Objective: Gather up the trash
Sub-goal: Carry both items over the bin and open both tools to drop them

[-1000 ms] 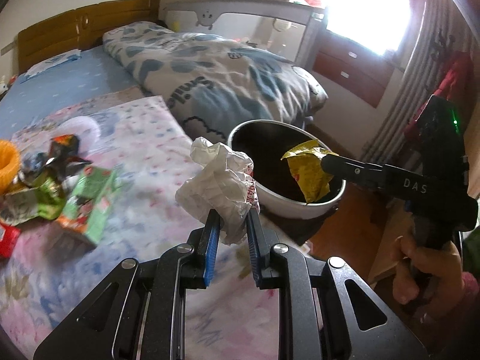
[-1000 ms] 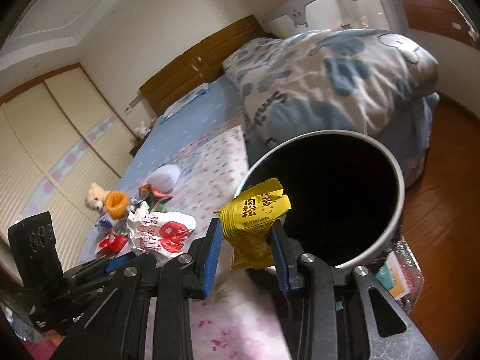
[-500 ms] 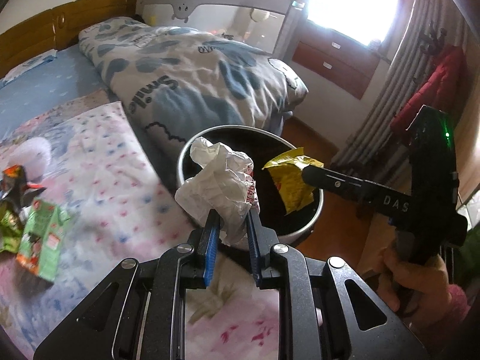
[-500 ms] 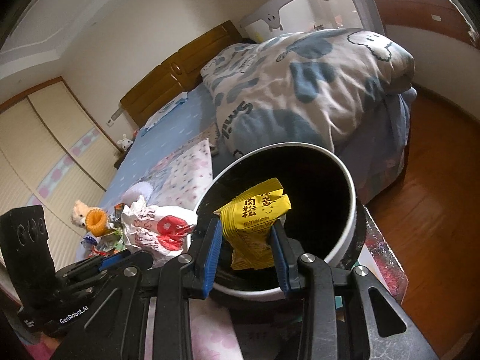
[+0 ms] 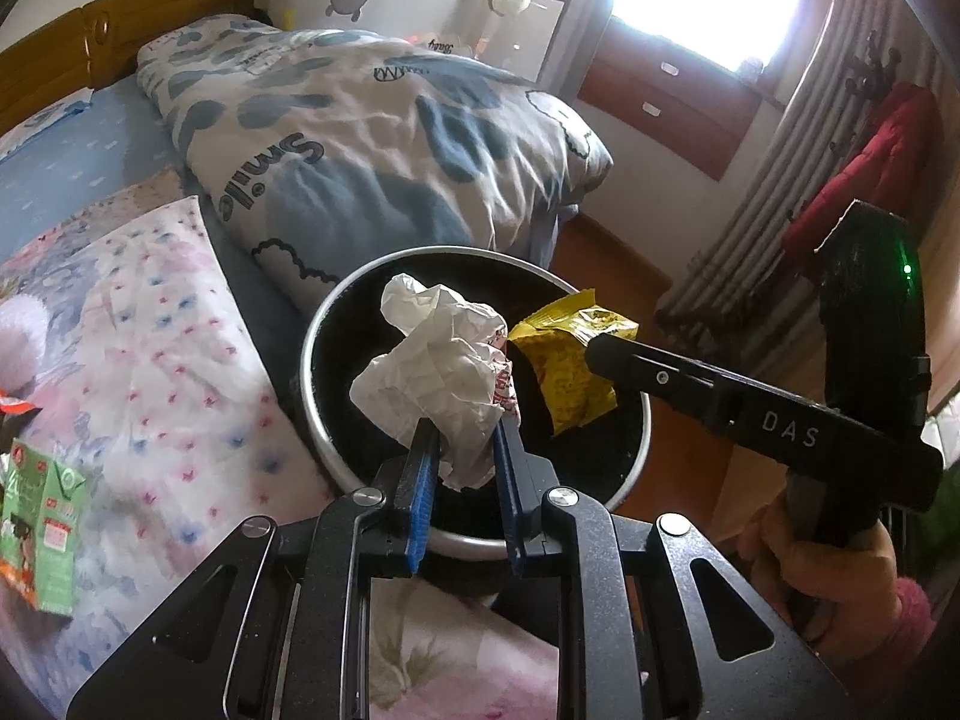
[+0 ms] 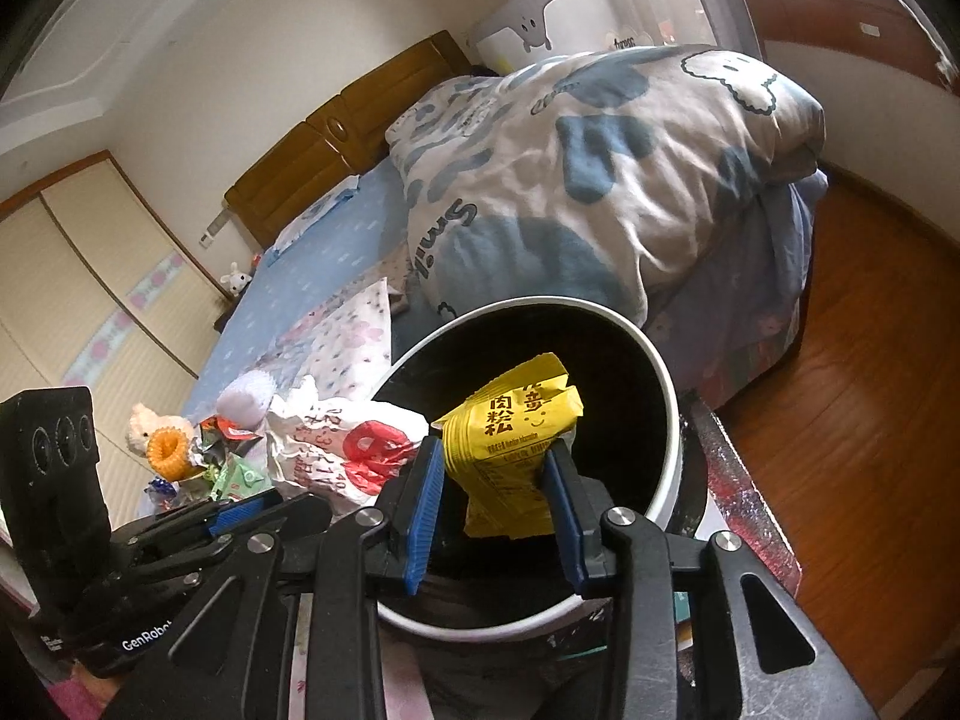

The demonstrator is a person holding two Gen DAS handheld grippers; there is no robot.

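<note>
1. Left wrist view: the left gripper (image 5: 461,468) has its blue fingers (image 5: 420,498) drawn narrow on the lower end of a crumpled white paper wad (image 5: 438,372), which hangs over the dark mouth of the round bin (image 5: 336,324) beside the bed (image 5: 72,180).
2. Same view: the right gripper (image 5: 600,354) reaches in from the right with a yellow snack packet (image 5: 564,372) at its tip, also above the bin and just beside the wad.
3. Far left on the flowered bedspread (image 5: 162,348), a green carton (image 5: 42,516) waits uncollected.
4. Right wrist view: the right gripper's jaws have just been opening a little, with the packet between them. The right-hand finger (image 6: 561,516) touches the packet's edge; whether the left one does I cannot tell.
5. Same view: the packet sits over the near part of the bin's opening, the wad at the bin's left edge, and more wrappers (image 6: 228,456) lie on the bed beyond.
6. Risk: the wad hangs close to the near-left rim, so a release here could bounce it onto the bedspread.
7. Risk: the two pieces nearly touch; the loosening packet could catch on the wad or snag a finger and fall outside the rim.
</note>
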